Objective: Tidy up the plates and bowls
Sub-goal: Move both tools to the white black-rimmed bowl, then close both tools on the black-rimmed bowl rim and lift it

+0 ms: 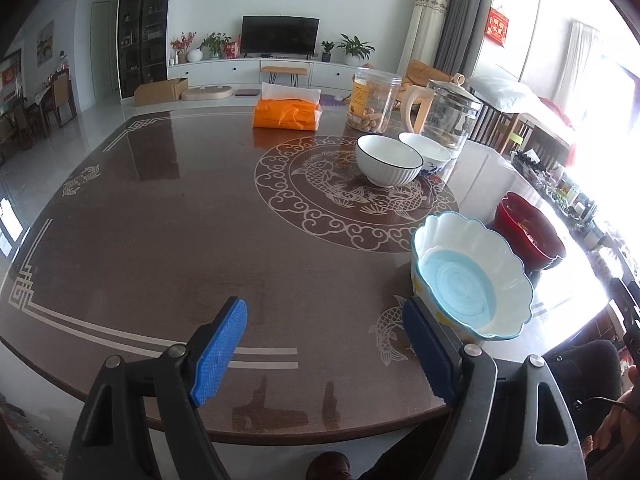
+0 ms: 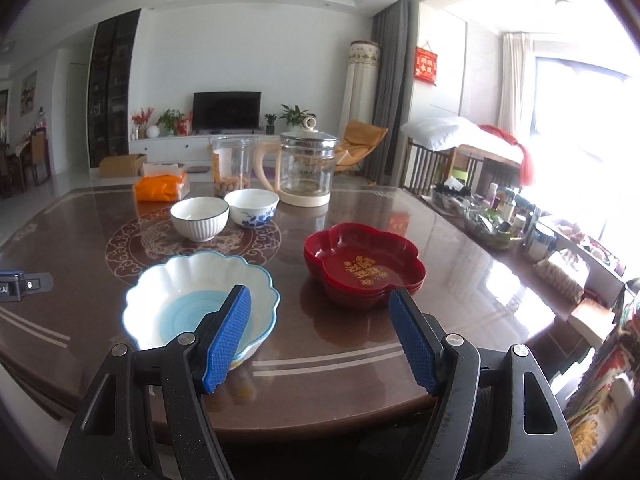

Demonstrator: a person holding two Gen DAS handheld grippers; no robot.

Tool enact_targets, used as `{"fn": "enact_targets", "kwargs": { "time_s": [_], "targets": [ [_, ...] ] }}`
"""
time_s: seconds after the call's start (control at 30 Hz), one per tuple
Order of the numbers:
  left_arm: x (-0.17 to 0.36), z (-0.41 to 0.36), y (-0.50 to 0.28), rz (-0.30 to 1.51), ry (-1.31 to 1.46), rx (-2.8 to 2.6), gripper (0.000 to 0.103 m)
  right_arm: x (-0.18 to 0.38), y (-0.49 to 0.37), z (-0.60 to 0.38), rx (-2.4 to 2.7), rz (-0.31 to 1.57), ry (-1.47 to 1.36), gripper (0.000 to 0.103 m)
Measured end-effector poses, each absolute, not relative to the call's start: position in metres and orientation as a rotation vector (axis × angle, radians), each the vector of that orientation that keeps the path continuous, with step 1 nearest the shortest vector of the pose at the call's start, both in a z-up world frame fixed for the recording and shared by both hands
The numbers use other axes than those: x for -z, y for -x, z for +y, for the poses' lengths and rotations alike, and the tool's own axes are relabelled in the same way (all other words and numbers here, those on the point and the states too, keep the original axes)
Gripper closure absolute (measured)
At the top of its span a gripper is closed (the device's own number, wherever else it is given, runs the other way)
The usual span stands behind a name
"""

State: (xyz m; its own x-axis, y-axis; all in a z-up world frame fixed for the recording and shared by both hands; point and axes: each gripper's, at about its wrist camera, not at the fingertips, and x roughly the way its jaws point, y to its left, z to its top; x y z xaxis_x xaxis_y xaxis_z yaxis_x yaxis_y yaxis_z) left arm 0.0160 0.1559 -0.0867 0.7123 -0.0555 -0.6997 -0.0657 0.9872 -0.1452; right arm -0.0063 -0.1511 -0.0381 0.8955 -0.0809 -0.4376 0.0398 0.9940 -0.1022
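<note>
Both grippers were held spread, nothing gripped — left gripper (image 1: 324,350) beside the scalloped bowl (image 1: 472,276), right gripper (image 2: 320,340) near the red dishes (image 2: 364,264) on the table (image 2: 340,344).

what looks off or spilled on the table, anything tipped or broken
Nothing stands out. The scalloped blue bowl, red dishes, ribbed white bowl and blue-flowered bowl all sit upright on the table, with no visible spill or damage. Both grippers are open and empty.
</note>
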Motion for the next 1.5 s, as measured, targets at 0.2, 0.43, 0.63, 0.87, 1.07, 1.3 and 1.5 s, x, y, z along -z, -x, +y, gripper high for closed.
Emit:
{"fn": "enact_targets", "kwargs": {
  "time_s": [0.2,0.43,0.63,0.87,1.07,1.3,1.5],
  "targets": [
    [0.065,0.147,0.003,0.731,0.106,0.002,0.023,0.004,0.033,-0.191,0.104,0.408,-0.031,0.027],
    [0.045,0.148,0.016,0.679,0.101,0.020,0.019,-0.023,0.032,-0.169,0.199,0.472,-0.002,0.021],
    [0.042,0.162,0.020,0.666,0.125,0.005,0.017,-0.020,0.033,-0.102,0.053,0.464,0.159,0.021],
    [0.077,0.182,0.011,0.756,0.172,-0.049,0.017,0.003,0.017,-0.062,-0.082,0.508,0.239,0.021],
    [0.107,0.185,-0.023,0.855,0.170,-0.055,0.017,0.033,-0.008,-0.049,-0.220,0.618,0.222,0.022],
    [0.076,0.189,-0.140,0.896,0.265,0.141,0.017,0.025,-0.130,-0.097,-0.428,0.908,-0.281,0.021],
    [0.069,0.169,-0.261,1.028,0.230,0.196,0.017,0.047,-0.260,-0.114,-0.436,1.163,-0.554,0.022]
  ]
}}
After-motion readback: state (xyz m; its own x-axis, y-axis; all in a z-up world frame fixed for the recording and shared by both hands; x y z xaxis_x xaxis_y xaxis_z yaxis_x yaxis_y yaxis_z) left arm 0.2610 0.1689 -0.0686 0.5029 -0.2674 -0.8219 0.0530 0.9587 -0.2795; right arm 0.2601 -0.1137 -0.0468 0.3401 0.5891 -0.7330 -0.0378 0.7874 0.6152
